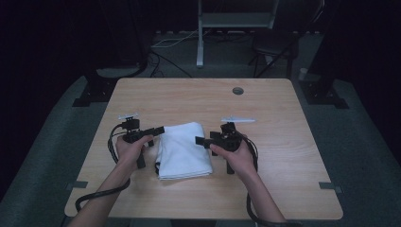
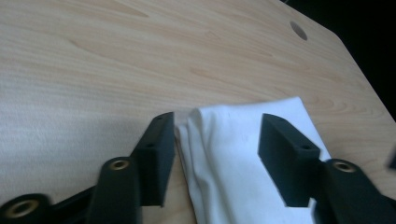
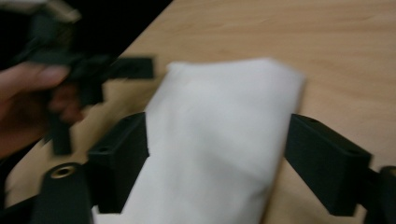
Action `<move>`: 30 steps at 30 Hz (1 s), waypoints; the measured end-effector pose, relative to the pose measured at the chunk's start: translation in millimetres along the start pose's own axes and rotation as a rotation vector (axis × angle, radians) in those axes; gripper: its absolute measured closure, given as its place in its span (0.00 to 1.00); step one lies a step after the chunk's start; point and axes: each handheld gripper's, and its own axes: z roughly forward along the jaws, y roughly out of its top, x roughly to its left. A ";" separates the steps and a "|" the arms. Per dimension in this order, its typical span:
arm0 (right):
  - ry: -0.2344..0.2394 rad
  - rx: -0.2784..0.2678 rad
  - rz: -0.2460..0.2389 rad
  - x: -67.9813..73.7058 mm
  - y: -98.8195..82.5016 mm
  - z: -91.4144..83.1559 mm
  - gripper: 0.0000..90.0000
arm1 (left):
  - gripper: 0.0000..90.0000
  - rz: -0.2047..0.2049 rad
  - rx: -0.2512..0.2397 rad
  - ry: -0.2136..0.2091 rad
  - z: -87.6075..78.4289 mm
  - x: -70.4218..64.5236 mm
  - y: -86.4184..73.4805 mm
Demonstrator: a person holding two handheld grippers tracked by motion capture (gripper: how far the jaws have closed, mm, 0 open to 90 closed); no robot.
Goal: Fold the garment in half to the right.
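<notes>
Left claw: left claw (image 1: 158, 130) stands partly open with nothing in its grip; in the left gripper view its jaws straddle the far left corner of the cloth, pads clear of the fabric.
Cloth: folded white cloth (image 1: 183, 150) lies flat on the bench (image 1: 265, 101), between the two claws, its left edge just beside the left claw (image 2: 215, 149) and its right edge just beside the right claw.
Handling: judged light, soft and limp; the layers will likely sag and slide apart if lifted from one point, and it should not be fragile or slippery.
Where to hold: stacked fold edges at the corners look the best place, pinching all layers together, one corner per claw.
Right claw: right claw (image 1: 201, 141) is wide open and holds nothing; in the right gripper view, which is blurred, the cloth (image 3: 215, 140) lies between its jaws without the pads pressing on it.
</notes>
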 end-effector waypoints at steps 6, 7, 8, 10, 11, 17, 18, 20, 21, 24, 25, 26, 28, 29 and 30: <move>-0.100 0.019 0.039 -11.3 19.9 25.6 0.40 | 0.42 0.012 0.006 -0.040 -4.3 -1.7 -10.5; -0.114 0.031 0.039 -13.1 21.4 30.4 0.42 | 0.42 0.024 0.009 -0.048 -4.7 -2.9 -12.6; -0.132 0.040 0.039 -15.2 22.7 35.2 0.43 | 0.42 0.030 0.008 -0.054 -4.9 -3.4 -13.7; -0.140 0.048 0.046 -18.4 23.5 41.2 0.48 | 0.42 0.046 0.006 -0.060 -5.8 -4.9 -16.3; -0.143 0.049 0.054 -19.5 23.3 42.9 0.50 | 0.42 0.060 0.005 -0.066 -6.2 -5.7 -17.4; -0.148 0.074 0.077 -27.2 19.0 53.3 0.57 | 0.39 0.075 0.023 -0.069 -4.5 -6.8 -21.3; -0.141 0.076 0.084 -28.6 18.3 54.9 0.57 | 0.39 0.074 0.020 -0.070 -4.4 -6.6 -21.4; -0.140 0.072 0.090 -30.6 17.0 57.2 0.57 | 0.39 0.079 0.021 -0.071 -4.5 -6.5 -21.6; -0.135 0.073 0.095 -30.9 16.4 58.4 0.57 | 0.39 0.079 0.021 -0.072 -4.1 -6.8 -21.9; -0.135 0.083 0.087 -30.3 14.1 62.7 0.59 | 0.39 0.086 0.025 -0.075 -3.2 -7.3 -22.3; -0.133 0.082 0.082 -30.2 13.7 63.4 0.61 | 0.39 0.088 0.026 -0.076 -3.1 -7.6 -22.2; -0.133 0.083 0.077 -29.5 13.2 64.1 0.64 | 0.39 0.090 0.025 -0.077 -3.0 -8.0 -22.3; -0.145 0.084 0.039 -26.8 11.6 65.9 0.73 | 0.39 0.096 0.027 -0.078 -2.8 -8.8 -22.8; -0.164 0.083 0.012 -24.9 10.7 66.4 0.79 | 0.39 0.099 0.027 -0.081 -2.6 -9.5 -23.3; -0.175 0.082 -0.008 -23.2 8.9 66.9 0.85 | 0.39 0.103 0.030 -0.083 -2.8 -9.7 -23.4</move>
